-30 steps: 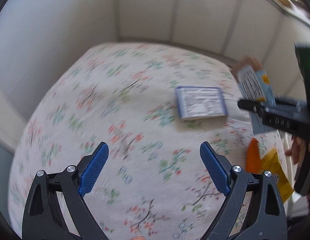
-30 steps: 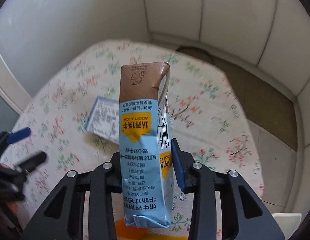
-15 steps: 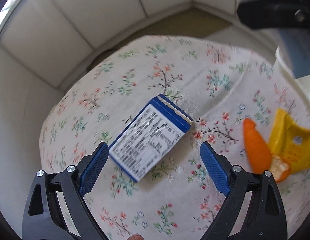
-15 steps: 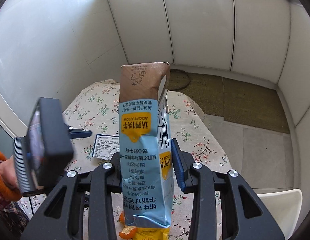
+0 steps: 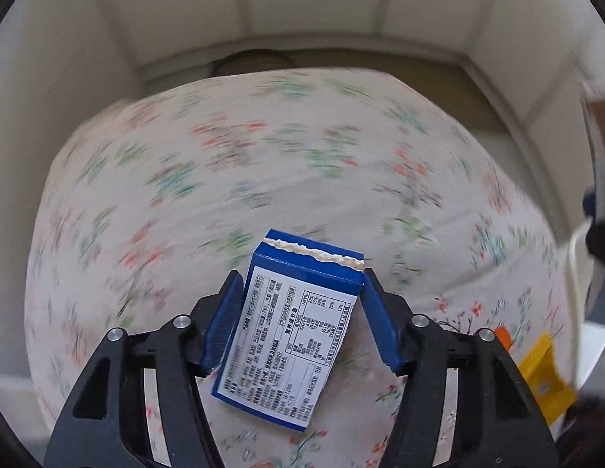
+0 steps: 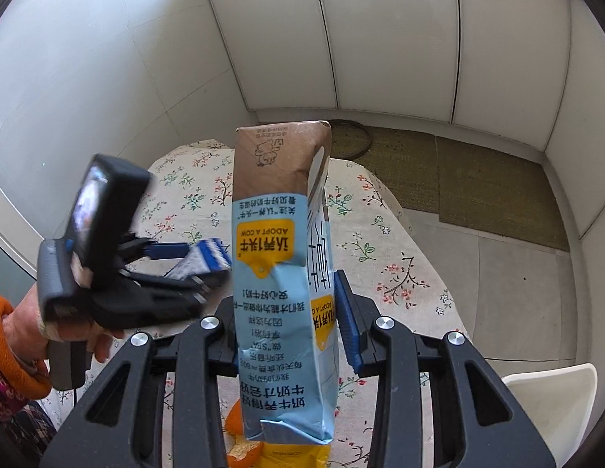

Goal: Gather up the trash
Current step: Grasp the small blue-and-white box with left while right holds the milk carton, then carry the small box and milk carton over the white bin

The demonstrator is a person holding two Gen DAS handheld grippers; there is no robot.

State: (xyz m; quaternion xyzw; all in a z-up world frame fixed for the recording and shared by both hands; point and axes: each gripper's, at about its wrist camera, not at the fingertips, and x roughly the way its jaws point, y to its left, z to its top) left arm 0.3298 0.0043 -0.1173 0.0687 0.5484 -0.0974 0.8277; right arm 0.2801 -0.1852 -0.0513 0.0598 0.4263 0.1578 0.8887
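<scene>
A blue box with a white label (image 5: 290, 331) lies on the flowered tablecloth (image 5: 263, 175). My left gripper (image 5: 300, 273) is over it, jaws closing, and both blue pads touch the sides of its far end. In the right wrist view the left gripper (image 6: 193, 269) has the blue box (image 6: 207, 259) between its fingers, with its far end tilted up. My right gripper (image 6: 285, 288) is shut on a light-blue and brown milk carton (image 6: 271, 273), held upright above the table.
An orange peel (image 5: 503, 337) and a yellow wrapper (image 5: 544, 378) lie at the table's right edge, below the held carton. A white chair (image 6: 552, 397) stands to the right. White wall panels and a floor mat (image 6: 478, 179) lie beyond. A person's hand (image 6: 21, 319) in an orange cuff holds the left gripper.
My left gripper moved over the blue box and its jaws narrowed from wide open onto the box's sides. My right gripper rose a little with the milk carton.
</scene>
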